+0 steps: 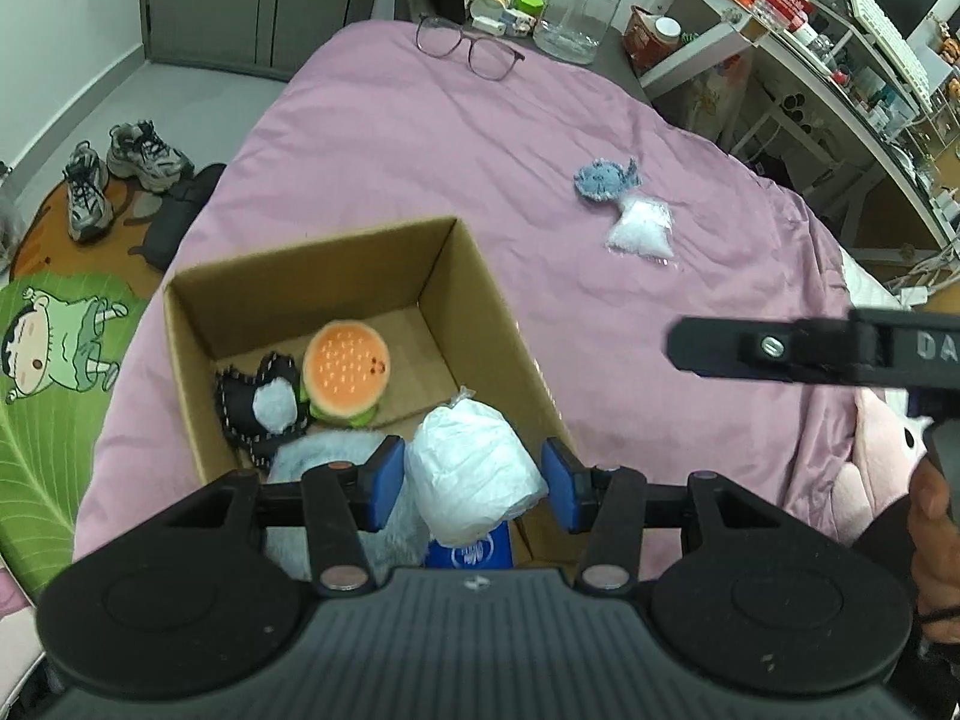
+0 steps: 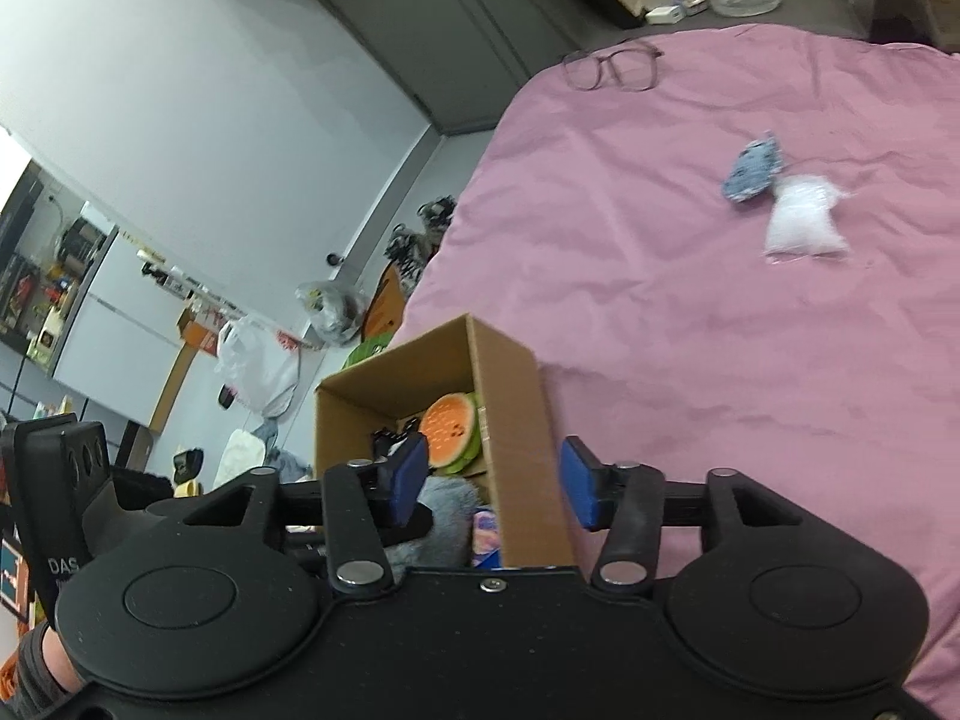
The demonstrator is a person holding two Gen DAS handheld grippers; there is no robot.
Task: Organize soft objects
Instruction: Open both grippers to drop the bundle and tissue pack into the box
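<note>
A cardboard box (image 1: 480, 294) sits on the pink bed and holds a burger plush (image 1: 346, 373), a black stitched plush (image 1: 264, 408) and a grey fluffy item (image 1: 324, 450). My left gripper (image 1: 474, 483) is open over the box's near end, with a white plastic-wrapped bundle (image 1: 474, 474) lying between the pads, untouched on the right side. My right gripper (image 2: 495, 480) is open and empty, its pads straddling the box's right wall (image 2: 522, 432). A blue knitted toy (image 1: 603, 179) and a white stuffing bag (image 1: 641, 228) lie on the bedcover, also in the right wrist view (image 2: 753, 171) (image 2: 804, 222).
Glasses (image 1: 465, 45) lie at the far end of the bed, by a glass jar (image 1: 579, 6) and small bottles. Shelving (image 1: 840, 60) stands to the right. Sneakers (image 1: 114, 174) and a cartoon mat (image 1: 54, 360) are on the floor left.
</note>
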